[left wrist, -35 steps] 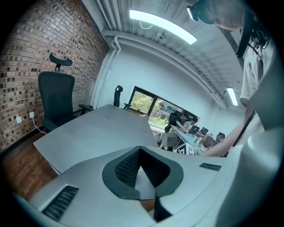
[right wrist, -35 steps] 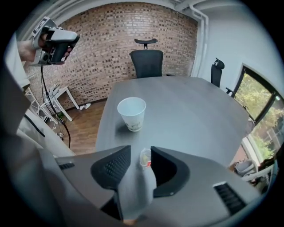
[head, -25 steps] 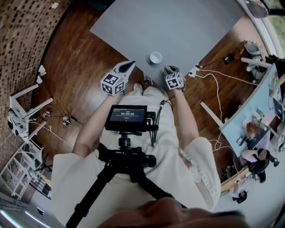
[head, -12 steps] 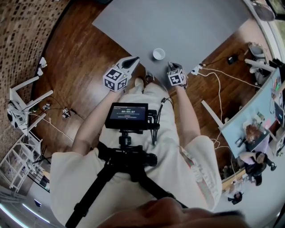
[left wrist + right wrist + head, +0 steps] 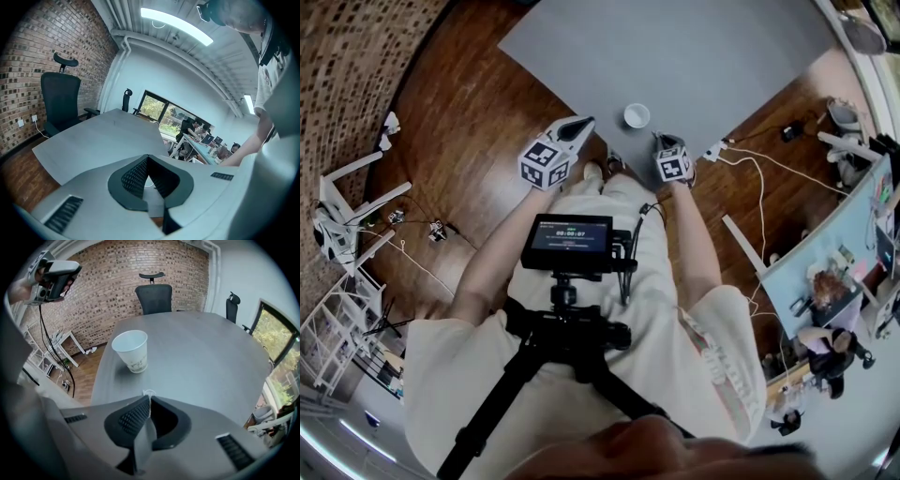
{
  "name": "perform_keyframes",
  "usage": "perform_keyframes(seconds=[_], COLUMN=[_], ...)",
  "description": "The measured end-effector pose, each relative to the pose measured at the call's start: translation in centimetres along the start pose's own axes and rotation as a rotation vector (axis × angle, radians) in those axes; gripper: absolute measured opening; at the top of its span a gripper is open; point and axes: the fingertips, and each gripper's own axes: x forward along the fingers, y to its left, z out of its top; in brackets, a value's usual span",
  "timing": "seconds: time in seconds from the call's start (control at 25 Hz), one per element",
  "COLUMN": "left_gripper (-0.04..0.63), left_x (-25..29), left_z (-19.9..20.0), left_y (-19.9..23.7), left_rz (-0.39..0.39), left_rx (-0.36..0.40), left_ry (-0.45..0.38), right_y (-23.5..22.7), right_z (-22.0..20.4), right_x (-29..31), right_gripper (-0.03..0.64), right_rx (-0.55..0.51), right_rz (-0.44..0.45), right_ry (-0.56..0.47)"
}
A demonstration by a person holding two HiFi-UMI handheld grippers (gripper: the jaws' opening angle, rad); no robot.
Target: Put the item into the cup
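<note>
The person wears a cream short-sleeved top [image 5: 450,375] with loose, wide sleeves, and pale trousers [image 5: 623,211]. A black tripod-style mount [image 5: 567,342] at the chest carries a small black monitor [image 5: 572,246] with a lit screen, and a thin black cable [image 5: 630,272] curls at its right side. The left gripper [image 5: 584,123] and right gripper [image 5: 657,139] have pale grey shells. Each bears a white cube [image 5: 542,165] printed with black square markers and has dark ribbed fingers [image 5: 132,418].
</note>
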Motion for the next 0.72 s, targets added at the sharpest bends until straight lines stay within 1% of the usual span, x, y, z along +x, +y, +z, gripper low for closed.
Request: perform_keyframes(seconds=[0.32,0.6,0.72], left_gripper=[-0.003,-0.003,-0.003], left_x=[0.4,1.1,1.1], left_z=[1.1,1.5,2.0], left_y=[0.4,0.9,1.2], left_rz=[0.009,0.024,0.035], left_rx=[0.005,0.0,0.0], left_ry=[-0.002,-0.018,-0.033], right_y=[-0.3,-0.1,0.3], right_z=[2.2,5.6,7.3], right_x=[-1.8,-4.5,-5.8], right_gripper=[0.011,0.011,0.009], right_rx=[0.024,0.01,0.021], right_rz=[-0.003,-0.002,0.01], right_ry=[-0.053,-0.132,-0.159])
